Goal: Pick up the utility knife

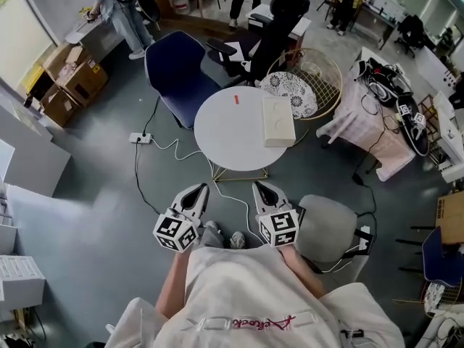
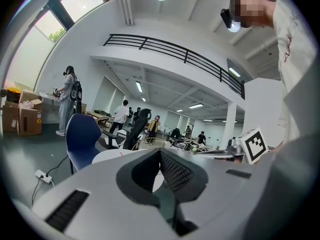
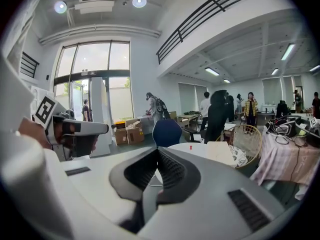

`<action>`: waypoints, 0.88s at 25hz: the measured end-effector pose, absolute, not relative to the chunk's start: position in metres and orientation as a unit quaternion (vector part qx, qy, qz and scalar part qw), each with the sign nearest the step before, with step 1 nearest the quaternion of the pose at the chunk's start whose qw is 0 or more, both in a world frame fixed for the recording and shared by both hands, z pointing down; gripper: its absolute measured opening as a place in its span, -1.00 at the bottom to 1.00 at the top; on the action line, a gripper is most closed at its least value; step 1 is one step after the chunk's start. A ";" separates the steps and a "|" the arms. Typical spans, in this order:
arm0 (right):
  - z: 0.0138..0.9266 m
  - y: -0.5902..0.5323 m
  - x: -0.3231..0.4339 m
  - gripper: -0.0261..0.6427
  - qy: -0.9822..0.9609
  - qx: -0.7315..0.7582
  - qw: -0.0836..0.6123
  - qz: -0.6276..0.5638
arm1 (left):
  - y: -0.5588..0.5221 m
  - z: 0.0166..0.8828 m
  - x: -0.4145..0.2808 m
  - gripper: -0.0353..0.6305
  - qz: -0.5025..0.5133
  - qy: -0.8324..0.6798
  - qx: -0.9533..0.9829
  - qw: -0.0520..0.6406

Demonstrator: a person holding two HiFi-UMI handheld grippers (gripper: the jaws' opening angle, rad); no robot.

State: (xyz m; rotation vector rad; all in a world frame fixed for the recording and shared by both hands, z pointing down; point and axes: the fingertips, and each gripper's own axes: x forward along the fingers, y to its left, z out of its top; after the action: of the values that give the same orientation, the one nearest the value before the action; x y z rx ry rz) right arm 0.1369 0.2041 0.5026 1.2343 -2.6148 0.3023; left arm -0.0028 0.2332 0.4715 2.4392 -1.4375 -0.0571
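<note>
Plainly, we stand short of the round tabletop (image 1: 221, 143), so the step in hand is the approach. We count one utility knife (image 1: 235, 99), as we judge the small red thing near the tabletop's far edge to be, though it is too small to be sure. One flat white block (image 1: 278, 120) lies apart from it toward the right edge. We count two tools: the left hand-held gripper (image 1: 197, 193) and the right hand-held gripper (image 1: 262, 192). Both have jaws together with nothing between them, and both hang over the floor, short of the tabletop's near edge. To do this well, we should choose one hand-held gripper and spread its jaws wide before reaching. Then we should come in low across the knife's narrow width and close on the middle of its body so that it lifts level, clear of the block.
</note>
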 end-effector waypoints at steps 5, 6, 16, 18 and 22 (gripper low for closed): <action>0.505 0.196 0.135 -0.88 -0.896 0.417 0.117 0.099 | 0.224 0.474 -0.003 -0.86 -0.021 -0.503 0.851 0.153; 0.505 0.193 0.134 -0.88 -0.897 0.416 0.117 0.098 | 0.221 0.474 -0.002 -0.86 -0.022 -0.502 0.851 0.154; 0.512 0.165 0.122 -0.88 -0.897 0.412 0.122 0.099 | 0.195 0.484 -0.012 -0.86 -0.028 -0.502 0.850 0.159; 0.515 0.158 0.116 -0.88 -0.897 0.412 0.124 0.100 | 0.188 0.487 -0.016 -0.86 -0.029 -0.501 0.850 0.161; 0.518 0.135 0.103 -0.88 -0.897 0.414 0.125 0.097 | 0.166 0.494 -0.028 -0.86 -0.031 -0.497 0.851 0.166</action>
State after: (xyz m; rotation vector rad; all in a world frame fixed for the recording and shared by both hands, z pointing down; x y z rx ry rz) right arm 0.1026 0.1346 0.5177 1.2056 -2.6128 0.2837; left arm -0.0284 0.1656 0.4935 2.4239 -1.4168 -0.0872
